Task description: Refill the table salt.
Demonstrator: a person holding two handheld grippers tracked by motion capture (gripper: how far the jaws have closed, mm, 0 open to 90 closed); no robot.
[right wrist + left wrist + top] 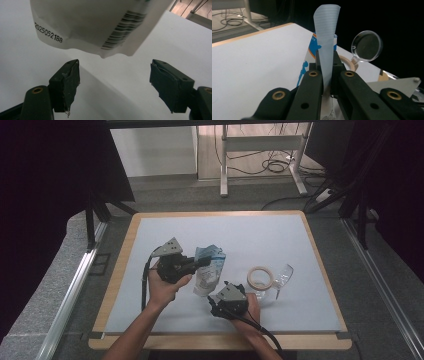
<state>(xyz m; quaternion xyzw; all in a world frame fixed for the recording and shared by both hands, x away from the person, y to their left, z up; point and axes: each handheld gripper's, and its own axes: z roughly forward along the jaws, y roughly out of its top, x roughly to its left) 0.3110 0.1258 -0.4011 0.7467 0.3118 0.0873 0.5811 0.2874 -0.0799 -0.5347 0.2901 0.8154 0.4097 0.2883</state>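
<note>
Right gripper [216, 306]: nearest the table's front edge, jaws spread wide with nothing between them. In its own view the two pads [68, 82] stood apart below the pouch's bottom edge, not touching it.

Pouch [207, 272]: white with blue print, hanging just beyond and above the right gripper, between the two hands. Long axis ran from its pinched top down toward the right gripper, so the free lower end lay nearer that hand. Barcode [123, 30] and a printed code faced the right gripper; the brand lettering was cut off.

Left gripper [199, 262]: clenched on the pouch's upper strip, which stood up between the jaws as a pale ribbed band [326, 37].

Tape ring [260, 277] and clear lidded cup [280, 279]: farther right on the table [150, 235], well apart from both grippers. The cup's contents could not be made out.
</note>
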